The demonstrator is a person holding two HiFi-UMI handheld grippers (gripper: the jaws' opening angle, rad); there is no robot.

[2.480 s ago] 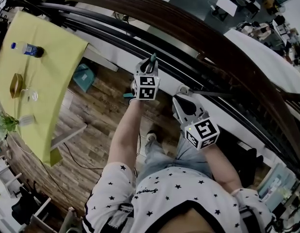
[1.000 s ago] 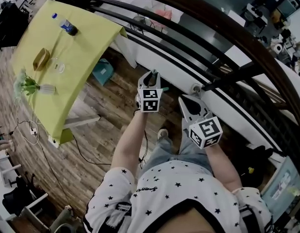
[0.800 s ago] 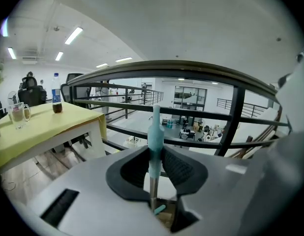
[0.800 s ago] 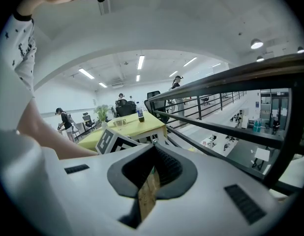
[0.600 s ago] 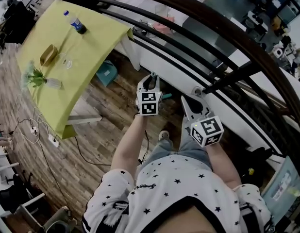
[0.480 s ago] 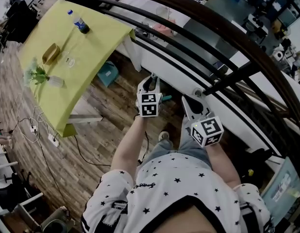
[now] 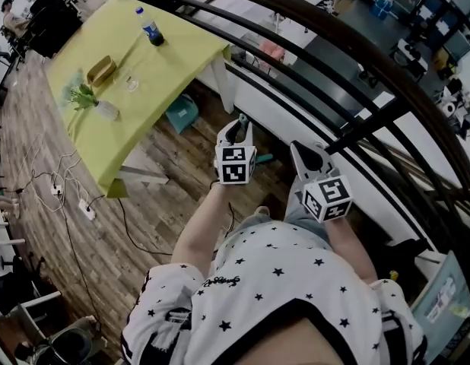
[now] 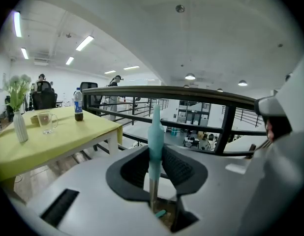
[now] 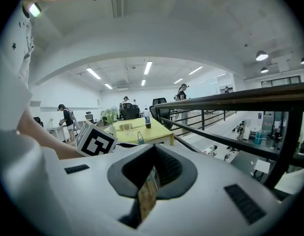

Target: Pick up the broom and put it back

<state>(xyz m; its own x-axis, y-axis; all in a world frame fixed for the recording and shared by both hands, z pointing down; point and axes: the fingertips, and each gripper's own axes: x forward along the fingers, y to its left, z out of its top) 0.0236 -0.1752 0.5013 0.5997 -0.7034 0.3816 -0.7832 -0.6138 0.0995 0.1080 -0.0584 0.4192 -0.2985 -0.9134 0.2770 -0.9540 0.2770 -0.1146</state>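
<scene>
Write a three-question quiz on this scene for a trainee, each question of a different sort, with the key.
1. True or false: the left gripper is empty.
2. Which of these is not on the yellow table? A. bottle B. vase of flowers C. laptop
3. Fill in: in the left gripper view, a dark ____ runs across behind the broom handle.

Key
1. False: its jaws are closed on the broom handle.
2. C
3. railing
</scene>
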